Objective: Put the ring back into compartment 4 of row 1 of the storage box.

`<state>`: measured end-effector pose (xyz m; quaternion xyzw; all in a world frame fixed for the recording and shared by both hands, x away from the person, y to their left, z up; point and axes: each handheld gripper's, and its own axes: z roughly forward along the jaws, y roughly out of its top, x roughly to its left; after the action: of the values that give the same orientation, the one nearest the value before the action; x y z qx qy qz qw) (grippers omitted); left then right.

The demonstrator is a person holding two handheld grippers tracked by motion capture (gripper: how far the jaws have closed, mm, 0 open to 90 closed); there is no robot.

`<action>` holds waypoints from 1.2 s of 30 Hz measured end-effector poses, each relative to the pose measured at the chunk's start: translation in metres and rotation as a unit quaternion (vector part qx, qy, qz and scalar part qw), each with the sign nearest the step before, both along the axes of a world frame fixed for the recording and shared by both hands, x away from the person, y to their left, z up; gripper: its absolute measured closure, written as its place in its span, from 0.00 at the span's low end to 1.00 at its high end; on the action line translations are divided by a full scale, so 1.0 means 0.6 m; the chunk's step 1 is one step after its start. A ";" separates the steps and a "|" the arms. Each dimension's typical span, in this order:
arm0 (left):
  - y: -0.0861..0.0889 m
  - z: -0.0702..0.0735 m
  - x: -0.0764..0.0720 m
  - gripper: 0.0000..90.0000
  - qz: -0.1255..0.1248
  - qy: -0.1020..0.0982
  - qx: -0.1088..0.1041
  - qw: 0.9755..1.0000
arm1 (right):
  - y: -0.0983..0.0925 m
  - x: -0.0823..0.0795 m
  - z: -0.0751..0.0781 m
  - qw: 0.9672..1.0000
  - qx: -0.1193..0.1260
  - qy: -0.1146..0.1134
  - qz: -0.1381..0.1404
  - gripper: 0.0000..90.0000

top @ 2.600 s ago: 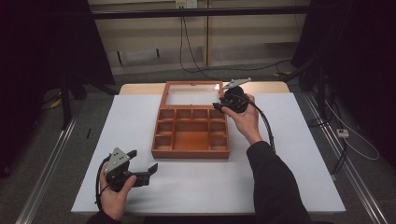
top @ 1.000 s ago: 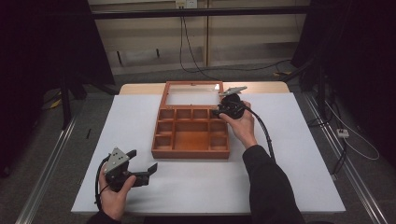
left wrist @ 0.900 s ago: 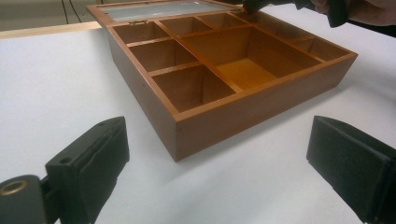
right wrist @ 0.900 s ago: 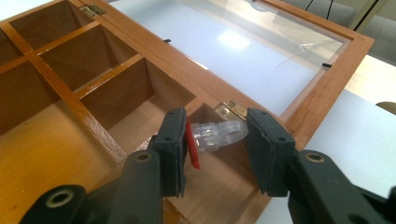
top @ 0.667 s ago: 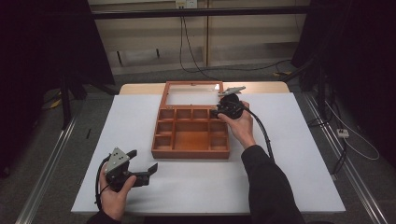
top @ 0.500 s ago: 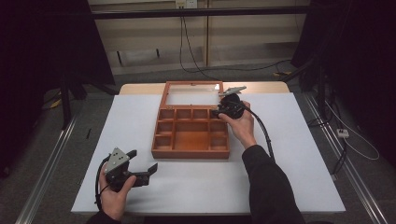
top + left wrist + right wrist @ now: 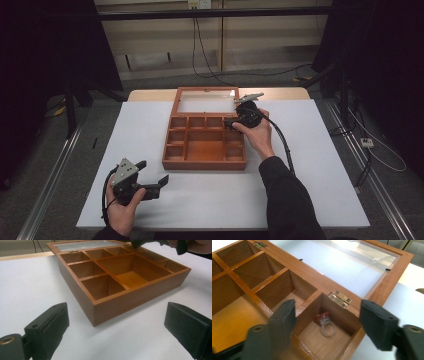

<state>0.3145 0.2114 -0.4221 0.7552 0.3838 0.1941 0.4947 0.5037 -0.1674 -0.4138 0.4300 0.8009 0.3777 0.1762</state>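
A wooden box (image 7: 204,165) with several compartments lies mid-table, its glass lid (image 7: 205,102) folded back flat. My right gripper (image 7: 231,121) hovers over the back right compartment. Its jaws have just been opening and stand apart (image 7: 329,312) with no pad touching anything. Below them a clear ring with a red stone (image 7: 326,323) lies on the floor of that compartment, beside the brass hinge (image 7: 340,300). My left gripper (image 7: 155,171) sits open at the table's front left, pointing at the box's near corner (image 7: 93,315), with nothing between its pads.
The white table (image 7: 310,165) has free room left, right and in front of the box. The other compartments (image 7: 130,272) show bare wood. The right gripper's cable (image 7: 282,145) trails back along the forearm. The table's far edge lies just behind the lid.
Since the earliest frame my right hand has come down and in over the box's back right corner. Over the last second neither hand has shifted.
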 end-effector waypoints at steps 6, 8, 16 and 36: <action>0.000 0.000 0.001 0.06 0.001 0.001 0.004 1.000 | -0.004 -0.001 0.003 1.000 0.003 0.002 -0.008 0.15; -0.001 0.000 0.002 0.06 0.002 0.001 0.002 1.000 | -0.005 -0.001 0.004 1.000 0.003 0.000 -0.010 0.12; 0.000 -0.003 0.003 0.06 0.010 0.007 -0.001 1.000 | -0.016 -0.007 0.013 1.000 0.003 -0.003 -0.019 0.08; 0.001 -0.001 0.001 0.06 0.002 0.004 0.003 1.000 | -0.039 -0.048 0.009 0.999 0.027 -0.023 -0.034 0.09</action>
<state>0.3153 0.2120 -0.4230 0.7565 0.3866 0.1937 0.4906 0.4751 -0.1910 -0.4083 0.4527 0.7713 0.4024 0.1956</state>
